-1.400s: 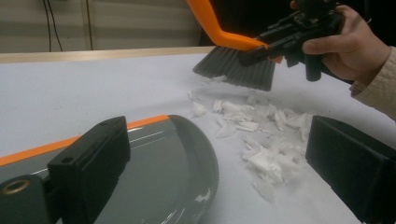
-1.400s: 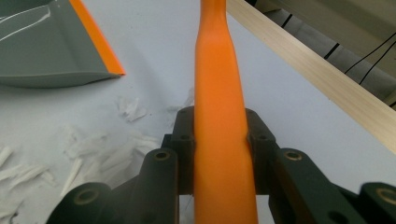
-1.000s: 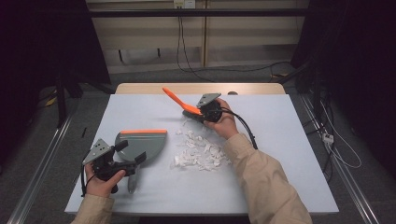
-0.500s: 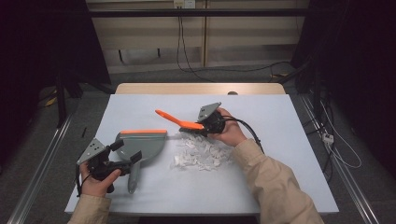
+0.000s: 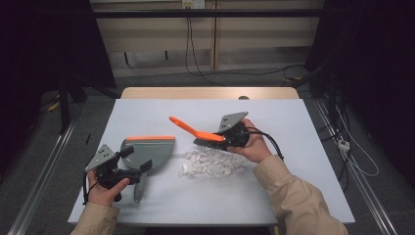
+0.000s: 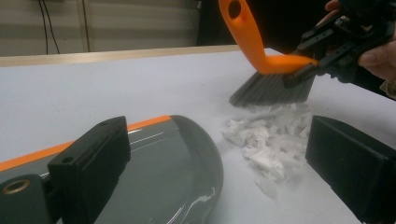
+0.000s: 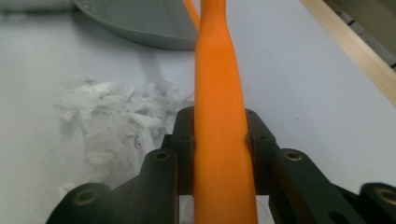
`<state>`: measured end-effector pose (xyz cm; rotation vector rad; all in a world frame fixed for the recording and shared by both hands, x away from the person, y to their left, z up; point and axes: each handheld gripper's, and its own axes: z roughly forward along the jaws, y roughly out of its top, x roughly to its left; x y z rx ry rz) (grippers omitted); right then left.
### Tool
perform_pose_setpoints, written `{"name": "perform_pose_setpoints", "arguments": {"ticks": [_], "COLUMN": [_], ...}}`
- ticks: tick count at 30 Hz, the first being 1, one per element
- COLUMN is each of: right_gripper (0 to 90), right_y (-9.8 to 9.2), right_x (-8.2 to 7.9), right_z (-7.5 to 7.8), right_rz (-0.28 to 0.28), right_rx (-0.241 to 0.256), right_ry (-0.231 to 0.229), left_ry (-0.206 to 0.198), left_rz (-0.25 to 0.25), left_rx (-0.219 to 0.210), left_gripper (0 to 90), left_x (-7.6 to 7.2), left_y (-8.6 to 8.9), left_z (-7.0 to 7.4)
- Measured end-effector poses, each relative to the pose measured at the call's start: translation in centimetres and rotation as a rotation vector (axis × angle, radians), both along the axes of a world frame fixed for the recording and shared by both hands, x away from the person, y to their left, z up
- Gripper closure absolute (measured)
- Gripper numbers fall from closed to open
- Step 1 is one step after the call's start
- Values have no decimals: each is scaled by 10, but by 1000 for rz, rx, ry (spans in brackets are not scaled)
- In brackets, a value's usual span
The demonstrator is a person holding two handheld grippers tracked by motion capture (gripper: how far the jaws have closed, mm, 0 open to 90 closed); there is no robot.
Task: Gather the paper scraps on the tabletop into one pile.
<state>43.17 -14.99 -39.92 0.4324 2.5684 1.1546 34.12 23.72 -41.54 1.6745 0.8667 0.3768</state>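
A person at a bench (image 5: 313, 196) readies a sweep of shredded white paper (image 5: 210, 164). The right hand-held gripper (image 5: 230, 137) is clamped tight on the orange brush (image 5: 195, 131), its jaws pressing both sides of the handle, with the grey bristles poised at the far edge of the paper pile, just beneath that gripper. The left hand-held gripper (image 5: 139, 166) has its jaws spread wide in its own view; from above it seems to have the handle of the grey dustpan (image 5: 147, 149), though the pictures do not settle whether it grips it. The pan's open edge faces the pile, a short gap off.

The risk from here: light scraps may scatter sideways or slide under the pan's lip if it lifts from the bench, and a loosely held pan could be pushed back by the stroke.

The right forearm reaches in diagonally, wrist bent to tilt the brush handle up and away; the left hand sits low and close to the body.
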Motion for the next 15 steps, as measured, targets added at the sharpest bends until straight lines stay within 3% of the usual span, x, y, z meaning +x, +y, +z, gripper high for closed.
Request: {"name": "perform_pose_setpoints", "arguments": {"ticks": [7,11,15], "right_gripper": [718,718,718], "right_y": [-16,-17,-16], "right_x": [-3,-8,-18], "right_z": [12,15,16], "right_rz": [-78,-112,-172], "right_rx": [62,70,131], "right_ry": [1,19,60], "left_ry": [-2,1,-4], "left_rz": [-18,-21,-22], "left_rx": [6,-3,-2], "left_gripper": [61,61,61], "left_x": [1,0,-1], "left_y": [-1,-3,-2], "left_z": [0,0,0]}}
